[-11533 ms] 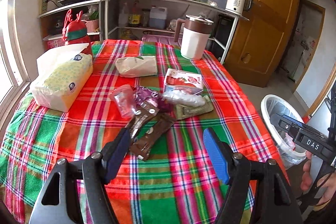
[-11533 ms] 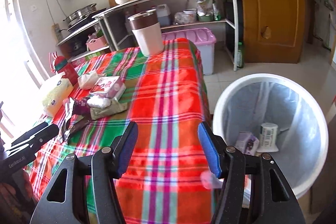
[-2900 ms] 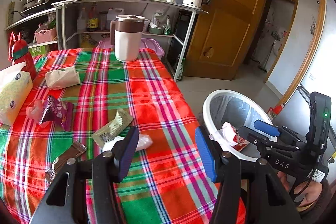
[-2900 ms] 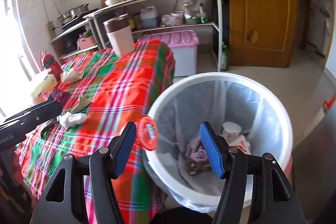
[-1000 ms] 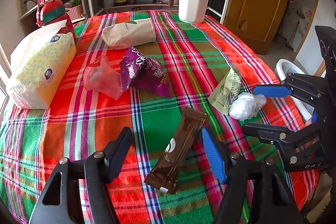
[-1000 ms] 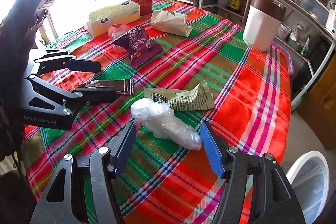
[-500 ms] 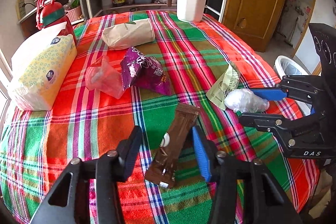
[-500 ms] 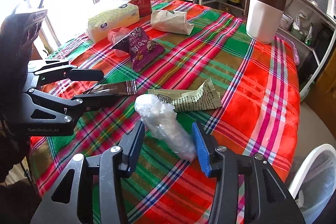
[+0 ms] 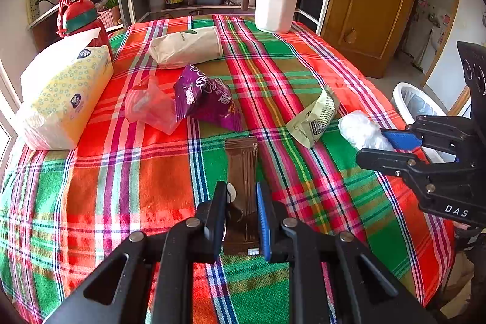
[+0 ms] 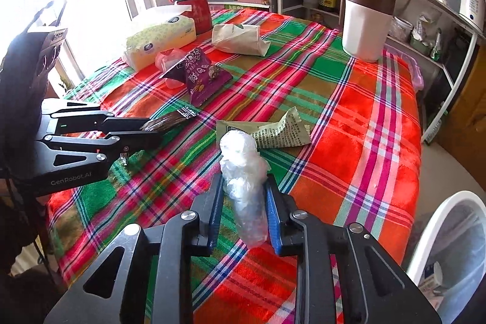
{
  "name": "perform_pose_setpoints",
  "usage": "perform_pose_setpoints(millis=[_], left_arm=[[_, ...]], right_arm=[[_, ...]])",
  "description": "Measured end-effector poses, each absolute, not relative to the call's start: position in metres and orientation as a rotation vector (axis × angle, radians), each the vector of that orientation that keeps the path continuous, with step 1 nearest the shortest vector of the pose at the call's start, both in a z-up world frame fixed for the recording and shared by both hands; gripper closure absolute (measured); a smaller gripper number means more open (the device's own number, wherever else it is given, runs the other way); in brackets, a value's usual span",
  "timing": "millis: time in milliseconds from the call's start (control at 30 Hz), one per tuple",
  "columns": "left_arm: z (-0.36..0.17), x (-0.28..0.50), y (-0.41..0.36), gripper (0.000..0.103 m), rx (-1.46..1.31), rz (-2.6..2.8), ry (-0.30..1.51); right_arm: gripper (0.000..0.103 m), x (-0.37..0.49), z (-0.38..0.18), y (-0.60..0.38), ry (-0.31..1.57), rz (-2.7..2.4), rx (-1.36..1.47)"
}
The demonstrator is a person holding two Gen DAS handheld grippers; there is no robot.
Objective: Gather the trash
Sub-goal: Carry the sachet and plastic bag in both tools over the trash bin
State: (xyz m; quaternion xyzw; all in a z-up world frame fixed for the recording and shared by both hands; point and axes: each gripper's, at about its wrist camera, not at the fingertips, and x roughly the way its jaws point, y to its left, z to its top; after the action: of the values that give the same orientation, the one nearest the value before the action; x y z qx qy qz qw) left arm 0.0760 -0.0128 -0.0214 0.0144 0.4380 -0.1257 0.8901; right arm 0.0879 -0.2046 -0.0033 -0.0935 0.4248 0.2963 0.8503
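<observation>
Right wrist view: "GenRobot.AI" left gripper (image 10: 148, 129) jaws clamp brown wrapper (image 10: 170, 120); right gripper (image 10: 244, 202) jaws clamp plastic wad (image 10: 243, 172).

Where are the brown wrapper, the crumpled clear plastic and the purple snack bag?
brown wrapper (image 9: 241, 160), left wrist view, on its flat upper half beyond the pads.
crumpled clear plastic (image 10: 243, 169), right wrist view, on its bunched middle.
purple snack bag (image 9: 206, 102), left wrist view, on its printed front.

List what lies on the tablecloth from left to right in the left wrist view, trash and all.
Tissue pack → pink plastic bag → purple snack bag → brown wrapper, between the left gripper's jaws → green wrapper → clear plastic wad, in the right gripper.
</observation>
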Motion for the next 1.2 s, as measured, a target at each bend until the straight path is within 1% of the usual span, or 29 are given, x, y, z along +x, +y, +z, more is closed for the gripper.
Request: perform_pose_setpoints(millis=[567,867,1200], left_arm=[[0.012,0.060,-0.028,0.083,0.018,-0.278,0.829],[0.036,0.056,-0.064,0.083,0.041,-0.342,0.774],[0.053,0.053,-0.117,0.083,0.074,-0.432,0.739]], right_arm=[[0.076,0.074,0.024,-0.250,0.827,0.537,-0.020],[0.076,0.059,0.043,-0.289,0.780,0.459,0.034],[0.076,0.044,0.051,-0.342,0.766,0.348,0.074]])
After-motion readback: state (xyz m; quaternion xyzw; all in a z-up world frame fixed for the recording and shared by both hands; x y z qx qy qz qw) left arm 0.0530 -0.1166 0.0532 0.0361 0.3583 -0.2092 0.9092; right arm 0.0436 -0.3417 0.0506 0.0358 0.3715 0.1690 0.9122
